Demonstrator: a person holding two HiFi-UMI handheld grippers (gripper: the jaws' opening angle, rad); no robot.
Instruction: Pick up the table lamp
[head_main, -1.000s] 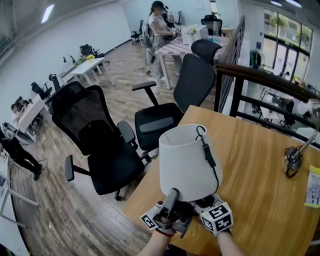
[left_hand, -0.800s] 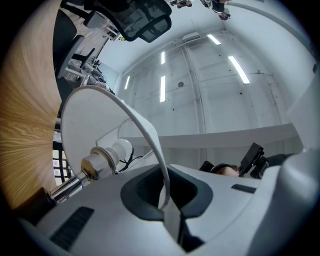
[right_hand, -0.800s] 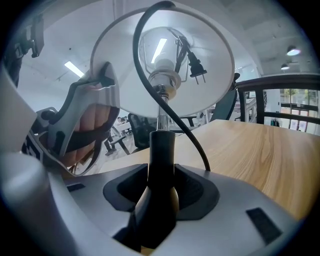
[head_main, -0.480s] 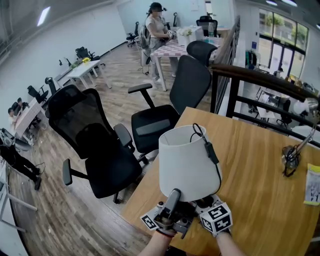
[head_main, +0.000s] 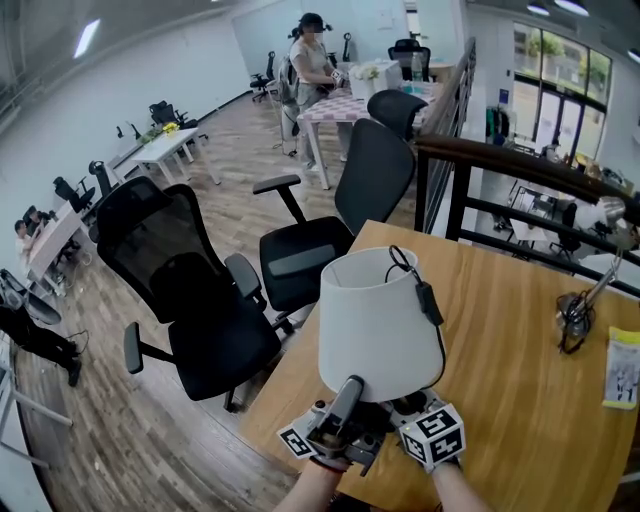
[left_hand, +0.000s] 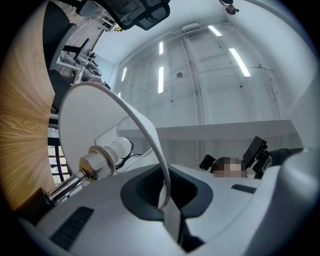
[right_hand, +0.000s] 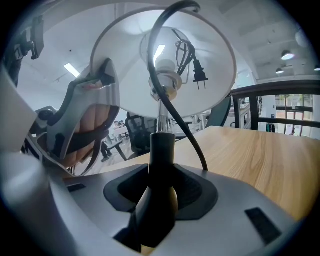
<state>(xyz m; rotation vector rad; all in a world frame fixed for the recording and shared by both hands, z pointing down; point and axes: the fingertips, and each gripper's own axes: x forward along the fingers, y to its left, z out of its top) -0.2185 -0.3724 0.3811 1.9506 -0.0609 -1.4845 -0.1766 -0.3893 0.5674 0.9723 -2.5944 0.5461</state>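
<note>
Left gripper (left_hand: 167, 202) first: jaws pinched tight on the thin lower rim (left_hand: 150, 137) of the white shade (head_main: 380, 320), with the bulb (left_hand: 116, 149) in plain sight inside it. Over on the right gripper (right_hand: 155, 200), the jaws have just been closing and they're wrapped around the dark neck of the base (right_hand: 161, 150), which fills the gap between them, so I'd call that a grip. Both holds are on, then, and the table lamp (head_main: 385, 335) sits right in front of the person at the near edge of the wooden table (head_main: 520, 400), its black cord (head_main: 428, 302) draped over the top of the shade. The grasp looks done; whether the foot has cleared the wood I can't tell, since the shade hides it from above. What's left, by my reckoning, is a clean lift.
</note>
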